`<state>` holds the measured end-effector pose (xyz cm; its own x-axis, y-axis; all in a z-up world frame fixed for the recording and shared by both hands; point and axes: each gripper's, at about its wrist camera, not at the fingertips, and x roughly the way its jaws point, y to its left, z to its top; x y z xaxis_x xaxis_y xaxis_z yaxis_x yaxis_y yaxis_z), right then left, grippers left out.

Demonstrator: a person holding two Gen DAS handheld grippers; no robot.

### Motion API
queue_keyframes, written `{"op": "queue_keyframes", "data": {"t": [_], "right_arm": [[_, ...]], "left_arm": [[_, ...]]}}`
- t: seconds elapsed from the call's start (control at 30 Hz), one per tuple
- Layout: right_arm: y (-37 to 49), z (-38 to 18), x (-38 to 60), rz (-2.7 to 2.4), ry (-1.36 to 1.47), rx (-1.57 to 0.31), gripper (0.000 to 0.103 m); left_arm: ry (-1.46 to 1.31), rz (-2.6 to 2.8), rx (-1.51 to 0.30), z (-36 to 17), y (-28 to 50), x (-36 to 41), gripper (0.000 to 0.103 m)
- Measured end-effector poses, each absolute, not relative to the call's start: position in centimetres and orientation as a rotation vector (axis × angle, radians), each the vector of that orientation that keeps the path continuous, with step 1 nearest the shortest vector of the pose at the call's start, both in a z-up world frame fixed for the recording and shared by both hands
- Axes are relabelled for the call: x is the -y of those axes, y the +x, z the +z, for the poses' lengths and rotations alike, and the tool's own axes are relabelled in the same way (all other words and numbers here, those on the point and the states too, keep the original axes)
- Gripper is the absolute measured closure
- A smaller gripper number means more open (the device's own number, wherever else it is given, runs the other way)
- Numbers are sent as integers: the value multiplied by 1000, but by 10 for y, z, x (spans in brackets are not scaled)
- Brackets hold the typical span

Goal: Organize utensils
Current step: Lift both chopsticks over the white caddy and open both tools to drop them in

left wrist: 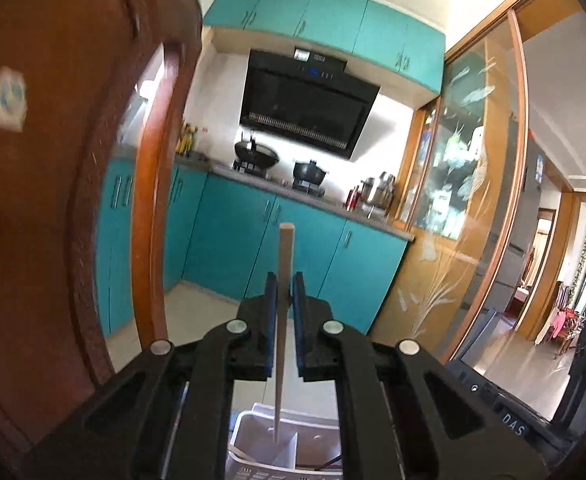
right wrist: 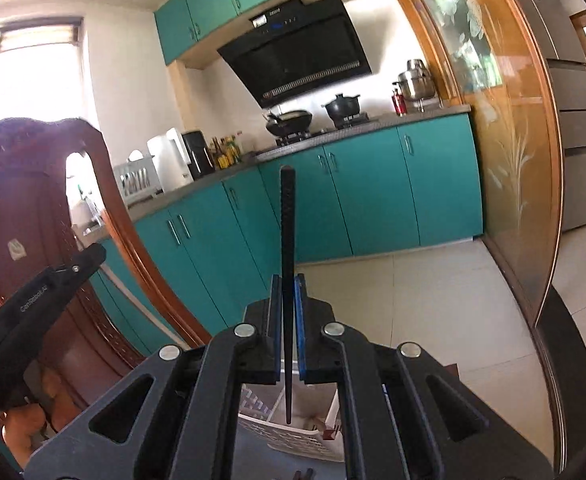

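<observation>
My left gripper (left wrist: 285, 285) is shut on a pale wooden chopstick (left wrist: 284, 256) that stands upright, its thin tip hanging down over a white divided utensil holder (left wrist: 249, 432) below. My right gripper (right wrist: 288, 286) is shut on a black chopstick (right wrist: 287, 224), also upright, its tip down over the same white perforated holder (right wrist: 261, 428). The left gripper also shows at the left edge of the right wrist view (right wrist: 45, 292). Something reddish-brown lies inside the holder, partly hidden.
A carved dark wooden chair back (left wrist: 53, 184) rises close on the left. Teal kitchen cabinets (right wrist: 373, 192), a stove with a wok (right wrist: 289, 120) and pot, and a glass sliding door (right wrist: 505, 140) stand ahead. Tiled floor (right wrist: 433, 300) lies beyond.
</observation>
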<state>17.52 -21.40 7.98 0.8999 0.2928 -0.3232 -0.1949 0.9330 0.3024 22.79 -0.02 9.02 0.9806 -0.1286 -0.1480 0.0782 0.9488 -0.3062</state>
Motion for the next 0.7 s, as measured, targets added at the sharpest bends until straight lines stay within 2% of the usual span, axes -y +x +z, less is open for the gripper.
{"op": "queue_keyframes", "data": {"t": [0.37,0.5,0.6,0.67,0.7], "right_arm": [[170,61,190,242,157,-403,96],[153,74,194,231,142,-351,83],[132,84,199,240,138,-309,82],[116,87,201,268,123,-288,82],[106,87,200,289,106,-276,82]], "left_arm": [[-188,-87,-331,39,254,25,94],[-146,-74,-326,35,246,28,94],[-136,-70,-313,33,230,24,87],[-137,-70,-301,34,221,21,77],[-139,-70,-292,34,215,19,75]]}}
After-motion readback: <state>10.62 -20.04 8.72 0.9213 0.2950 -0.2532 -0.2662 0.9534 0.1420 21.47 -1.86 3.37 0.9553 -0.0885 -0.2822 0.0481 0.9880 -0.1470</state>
